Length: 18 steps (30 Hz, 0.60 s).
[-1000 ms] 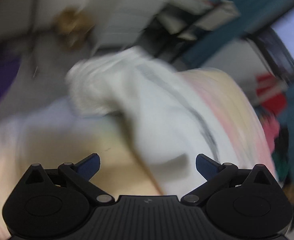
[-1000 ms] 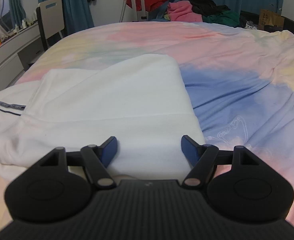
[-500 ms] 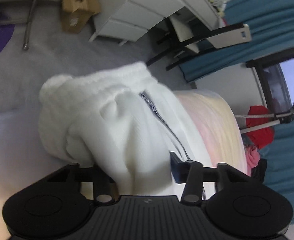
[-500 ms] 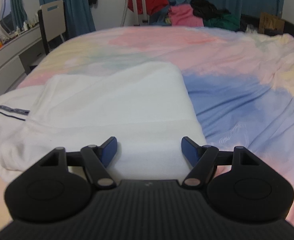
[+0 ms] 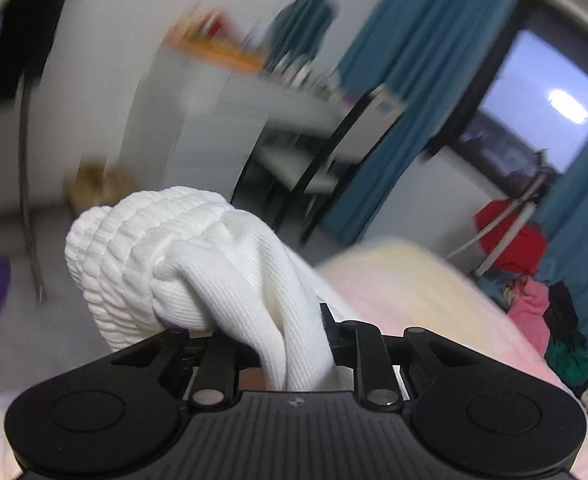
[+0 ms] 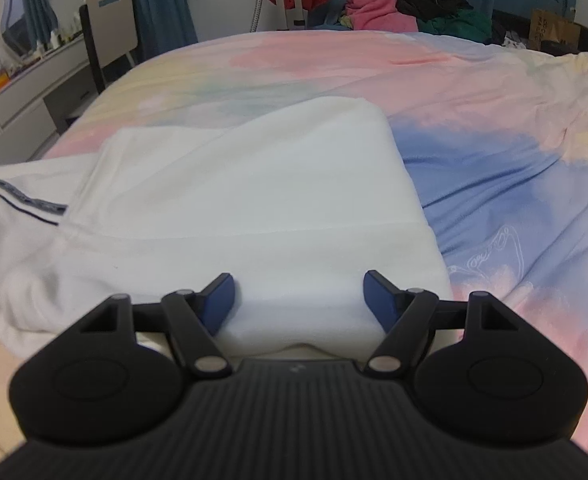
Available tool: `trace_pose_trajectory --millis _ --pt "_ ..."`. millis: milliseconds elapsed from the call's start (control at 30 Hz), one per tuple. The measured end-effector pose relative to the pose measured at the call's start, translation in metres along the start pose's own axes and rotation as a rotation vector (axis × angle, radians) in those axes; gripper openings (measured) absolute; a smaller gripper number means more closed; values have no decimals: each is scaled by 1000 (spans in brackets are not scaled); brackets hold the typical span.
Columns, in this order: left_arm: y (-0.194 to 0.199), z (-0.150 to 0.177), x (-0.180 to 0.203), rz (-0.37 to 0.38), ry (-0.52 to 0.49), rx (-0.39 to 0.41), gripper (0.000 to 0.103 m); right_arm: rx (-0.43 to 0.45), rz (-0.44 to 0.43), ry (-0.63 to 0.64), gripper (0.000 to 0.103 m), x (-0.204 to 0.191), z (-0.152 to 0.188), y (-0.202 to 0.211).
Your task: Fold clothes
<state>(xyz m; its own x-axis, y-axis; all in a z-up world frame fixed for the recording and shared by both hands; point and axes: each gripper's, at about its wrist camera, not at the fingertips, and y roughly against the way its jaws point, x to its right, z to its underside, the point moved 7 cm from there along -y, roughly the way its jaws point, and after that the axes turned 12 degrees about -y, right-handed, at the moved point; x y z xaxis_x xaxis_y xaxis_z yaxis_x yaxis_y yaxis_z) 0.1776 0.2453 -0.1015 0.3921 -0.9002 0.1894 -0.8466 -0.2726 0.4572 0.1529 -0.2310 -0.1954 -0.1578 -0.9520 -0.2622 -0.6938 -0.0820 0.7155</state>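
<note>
1. Left gripper (image 5: 290,332): its jaws are closing on a bunched end of the white garment (image 5: 198,264); the ribbed cloth fills the gap between them and bulges out above and to the left.
2. White garment, right wrist view (image 6: 246,200): it lies partly folded on the bed (image 6: 493,128), a smooth folded panel on top, with a dark-striped part (image 6: 22,198) spreading to the left.
3. Right gripper (image 6: 297,296): its blue pads (image 6: 218,300) stand wide apart, released, just above the garment's near edge; nothing is pinched between them.
4. Bed cover: pastel pink, blue and yellow.
5. Background: teal curtains (image 5: 405,92), a chair (image 6: 112,28) at a desk (image 6: 34,84), and a pile of coloured clothes (image 6: 405,8) beyond the bed's far edge.
</note>
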Motion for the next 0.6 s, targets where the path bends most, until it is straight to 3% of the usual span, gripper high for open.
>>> trace_pose_trajectory --millis 200,333,500,600 --pt "70 -21 142 44 -220 286 21 35 -39 -89 73 12 -13 18" --pt "105 -1 253 96 -372 437 20 110 -34 -194 73 41 -33 36" --pt "119 75 370 131 -593 521 20 216 -23 -386 73 106 -59 63" --pt "106 142 424 153 -798 510 20 269 -40 -559 75 153 -66 77"
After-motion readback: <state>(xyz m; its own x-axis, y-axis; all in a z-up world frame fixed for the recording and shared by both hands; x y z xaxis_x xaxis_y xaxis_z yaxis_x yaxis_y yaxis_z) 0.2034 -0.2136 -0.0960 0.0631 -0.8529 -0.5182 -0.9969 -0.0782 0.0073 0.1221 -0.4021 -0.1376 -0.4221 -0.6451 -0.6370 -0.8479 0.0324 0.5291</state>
